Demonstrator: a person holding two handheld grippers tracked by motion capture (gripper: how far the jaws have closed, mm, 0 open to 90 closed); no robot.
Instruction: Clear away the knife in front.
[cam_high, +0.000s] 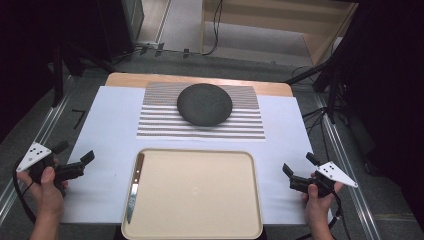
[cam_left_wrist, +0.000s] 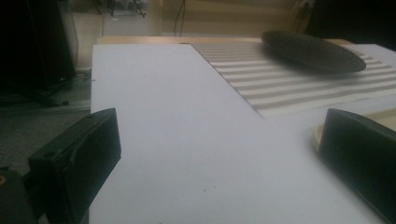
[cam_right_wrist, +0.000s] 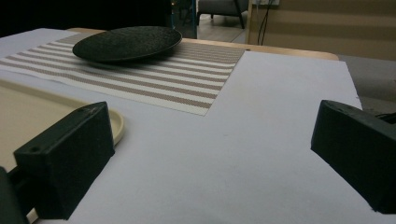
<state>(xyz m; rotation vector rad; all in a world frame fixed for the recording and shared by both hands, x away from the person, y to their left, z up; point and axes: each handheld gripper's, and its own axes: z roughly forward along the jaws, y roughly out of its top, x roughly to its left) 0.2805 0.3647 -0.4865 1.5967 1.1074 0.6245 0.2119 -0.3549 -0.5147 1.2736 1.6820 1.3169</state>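
Observation:
A cream tray lies at the near middle of the white table sheet, with a table knife along its left edge. Beyond it a dark round plate rests on a striped placemat. My left gripper is held open left of the tray, jaws wide with nothing between them. My right gripper is open right of the tray, also empty. The plate and tray rim appear in the left gripper view; the plate and tray appear in the right gripper view.
The white sheet covers a wooden table whose far edge shows. Metal rails run along both sides on the floor. A wooden shelf unit and cables stand behind the table.

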